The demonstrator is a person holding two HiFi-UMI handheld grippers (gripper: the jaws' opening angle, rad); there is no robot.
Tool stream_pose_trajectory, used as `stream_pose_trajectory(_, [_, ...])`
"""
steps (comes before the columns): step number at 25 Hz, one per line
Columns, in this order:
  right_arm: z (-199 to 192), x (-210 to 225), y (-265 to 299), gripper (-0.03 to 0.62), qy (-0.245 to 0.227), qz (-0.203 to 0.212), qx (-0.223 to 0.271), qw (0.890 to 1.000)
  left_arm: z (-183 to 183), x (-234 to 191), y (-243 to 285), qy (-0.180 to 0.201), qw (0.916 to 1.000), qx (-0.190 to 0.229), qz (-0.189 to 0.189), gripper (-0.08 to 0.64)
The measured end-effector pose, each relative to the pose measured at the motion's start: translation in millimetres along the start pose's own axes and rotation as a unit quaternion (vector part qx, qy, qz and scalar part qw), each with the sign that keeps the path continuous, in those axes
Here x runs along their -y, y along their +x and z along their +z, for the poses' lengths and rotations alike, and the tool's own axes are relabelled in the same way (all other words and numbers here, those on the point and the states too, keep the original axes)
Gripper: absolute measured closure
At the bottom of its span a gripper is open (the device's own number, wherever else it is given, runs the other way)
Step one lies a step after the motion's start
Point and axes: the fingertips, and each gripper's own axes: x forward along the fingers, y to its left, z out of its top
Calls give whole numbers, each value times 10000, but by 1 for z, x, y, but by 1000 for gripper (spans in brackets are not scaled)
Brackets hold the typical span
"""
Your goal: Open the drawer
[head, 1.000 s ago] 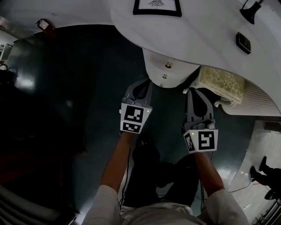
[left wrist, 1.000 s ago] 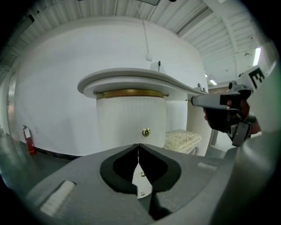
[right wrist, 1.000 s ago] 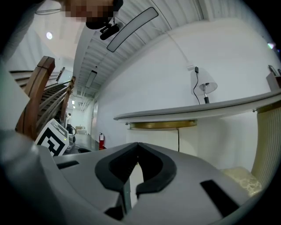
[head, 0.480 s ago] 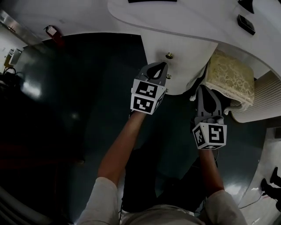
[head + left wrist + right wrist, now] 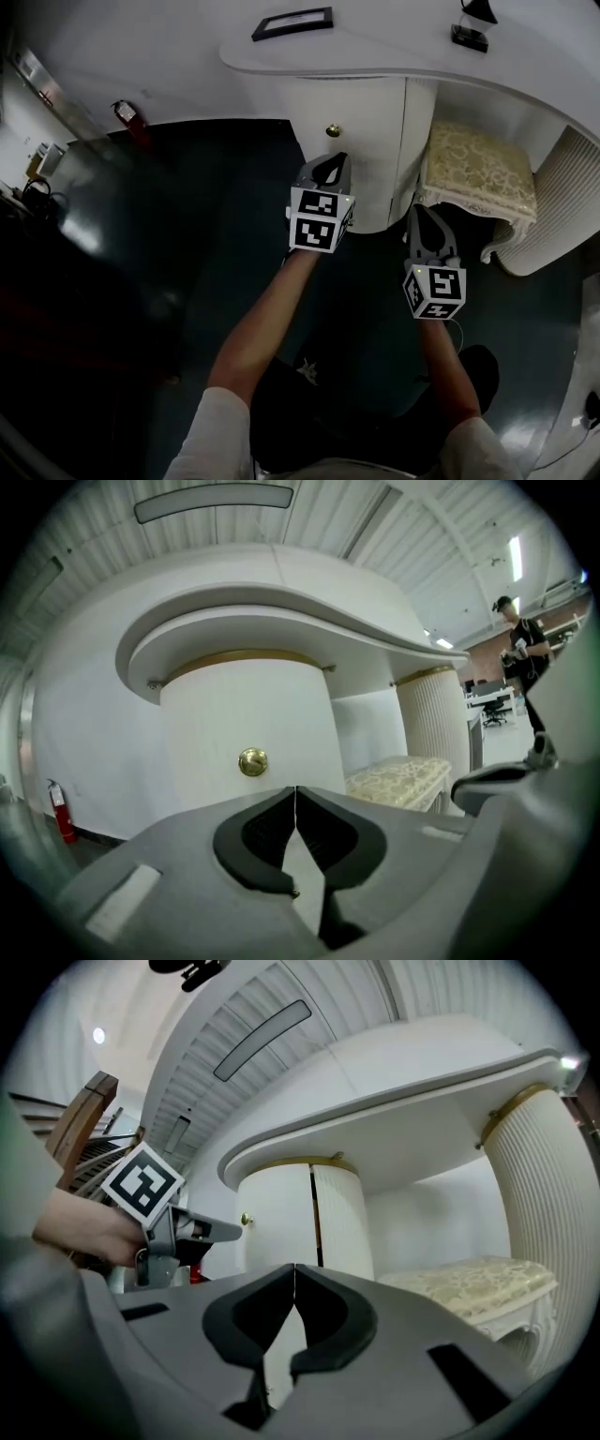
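Note:
The white desk's rounded pedestal (image 5: 361, 141) carries a small brass knob (image 5: 333, 130) on its front; no drawer stands pulled out. My left gripper (image 5: 333, 161) points at the pedestal just below that knob, shut and empty. In the left gripper view the knob (image 5: 252, 761) sits a little above and left of the closed tips (image 5: 296, 789), still apart from them. My right gripper (image 5: 418, 212) hangs lower and to the right, shut with nothing in it (image 5: 294, 1267). From the right gripper view the left gripper (image 5: 183, 1227) shows at the left, near the knob (image 5: 246, 1219).
A cream upholstered stool (image 5: 478, 169) stands under the desk to the right, beside a fluted white column (image 5: 562, 202). A framed picture (image 5: 292, 22) lies on the desk top. A red fire extinguisher (image 5: 127, 114) stands by the wall at left. A person (image 5: 520, 644) stands far off.
Both grippers have sunk, the right one more. The left has moved in toward the pedestal front. The view has tipped up, so the desk front now faces me.

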Motion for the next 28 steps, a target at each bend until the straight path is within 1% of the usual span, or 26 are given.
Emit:
stream_pose_trajectory(2, [-6, 6, -7, 577, 22, 12, -91, 10000, 7, 1, -2, -142, 9997, 144, 159, 549])
stream_pose_trajectory(5, [-10, 13, -19, 577, 135, -1, -183, 9997, 17, -12, -6, -448, 9969, 373, 531, 549])
stream_pose_trajectory(7, [-8, 17, -25, 577, 65, 2, -178, 9998, 21, -20, -6, -631, 9950, 465, 619, 549])
stream_pose_trajectory(8, [-8, 20, -26, 577, 38, 2, -182, 9998, 22, -22, -5, -656, 9949, 478, 600, 549])
stream_pose_trajectory(10, [-10, 25, -27, 577, 41, -5, -217, 9998, 22, -22, -3, -553, 9963, 477, 460, 549])
stream_pose_trajectory(12, [-13, 31, -28, 577, 76, -8, -262, 9996, 23, -19, 2, -292, 9979, 470, 334, 549])
stream_pose_trajectory(14, [-19, 32, -29, 577, 85, 33, -331, 9994, 27, -19, 1, -134, 9978, 494, 410, 549])
stream_pose_trajectory(16, [-26, 24, -27, 577, 56, 135, -407, 9991, 28, -24, -1, -187, 9971, 522, 524, 549])
stream_pose_trajectory(18, [-32, 15, -23, 577, 3, 254, -463, 9986, 25, -27, 0, -327, 9966, 525, 540, 549])
stream_pose_trajectory(20, [-35, 8, -19, 577, -24, 369, -504, 9980, 24, -27, 5, -293, 9968, 506, 554, 549])
stream_pose_trajectory(22, [-38, 4, -16, 577, -21, 465, -527, 9975, 27, -31, 7, -256, 9959, 575, 646, 546])
stream_pose_trajectory(23, [-39, 2, -15, 577, -25, 490, -539, 9973, 29, -34, 8, -308, 9951, 628, 701, 531])
stream_pose_trajectory(25, [-40, 2, -12, 577, -32, 503, -554, 9972, 33, -42, 9, -440, 9938, 703, 740, 462])
stream_pose_trajectory(26, [-39, 1, -11, 577, -36, 502, -552, 9972, 34, -44, 10, -457, 9939, 710, 716, 445])
stream_pose_trajectory(28, [-39, -1, -8, 577, -69, 528, -553, 9971, 34, -44, 14, -377, 9951, 684, 604, 428])
